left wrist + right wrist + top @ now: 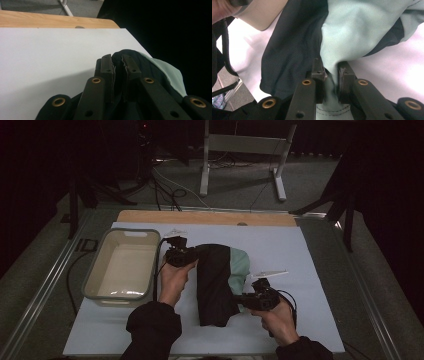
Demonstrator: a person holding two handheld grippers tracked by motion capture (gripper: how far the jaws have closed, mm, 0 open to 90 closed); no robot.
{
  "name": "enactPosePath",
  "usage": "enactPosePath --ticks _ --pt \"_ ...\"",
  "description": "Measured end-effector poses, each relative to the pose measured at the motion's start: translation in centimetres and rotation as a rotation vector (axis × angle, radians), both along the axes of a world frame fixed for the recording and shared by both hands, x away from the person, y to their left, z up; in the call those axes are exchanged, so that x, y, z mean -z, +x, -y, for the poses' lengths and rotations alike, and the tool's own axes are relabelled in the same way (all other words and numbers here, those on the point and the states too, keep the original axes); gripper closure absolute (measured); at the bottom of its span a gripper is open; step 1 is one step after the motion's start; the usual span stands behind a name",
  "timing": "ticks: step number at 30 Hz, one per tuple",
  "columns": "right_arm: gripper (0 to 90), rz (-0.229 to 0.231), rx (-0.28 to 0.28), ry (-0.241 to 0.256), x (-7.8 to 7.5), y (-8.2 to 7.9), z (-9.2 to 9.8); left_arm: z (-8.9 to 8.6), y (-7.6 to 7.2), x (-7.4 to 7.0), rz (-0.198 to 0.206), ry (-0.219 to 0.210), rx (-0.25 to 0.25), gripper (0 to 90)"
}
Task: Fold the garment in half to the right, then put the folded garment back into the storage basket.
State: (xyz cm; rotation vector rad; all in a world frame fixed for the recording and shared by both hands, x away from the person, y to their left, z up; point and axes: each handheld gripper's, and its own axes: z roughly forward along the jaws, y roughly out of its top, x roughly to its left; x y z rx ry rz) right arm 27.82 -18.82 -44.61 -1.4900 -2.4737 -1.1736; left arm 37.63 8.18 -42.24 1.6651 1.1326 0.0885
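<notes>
A black and mint-green garment (220,280) is spread on the white-covered tabletop (310,265); its near edge is pinched in the right tool (239,299), its far corner in the left tool (196,254); a beige basin (122,265) is set left; a dark room with a white stand (245,150) is seen beyond.

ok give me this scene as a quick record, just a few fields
garment: black and mint-green garment lying on the white table cover
left hand-held gripper: jaws shut on the garment's far-left edge
right hand-held gripper: jaws shut on green fabric at the near-right edge
bin: grey plastic tub left of the garment, nothing seen inside
garment state: partly folded, on the table
</notes>
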Motion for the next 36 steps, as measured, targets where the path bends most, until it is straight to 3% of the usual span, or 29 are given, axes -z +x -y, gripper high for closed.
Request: enactPosePath --ticks 36 --pt "79.6 0.025 -0.052 -0.016 -1.4 1.2 -3.4 -3.5 0.3 -1.4 -0.011 -0.021 -0.03 82.0"
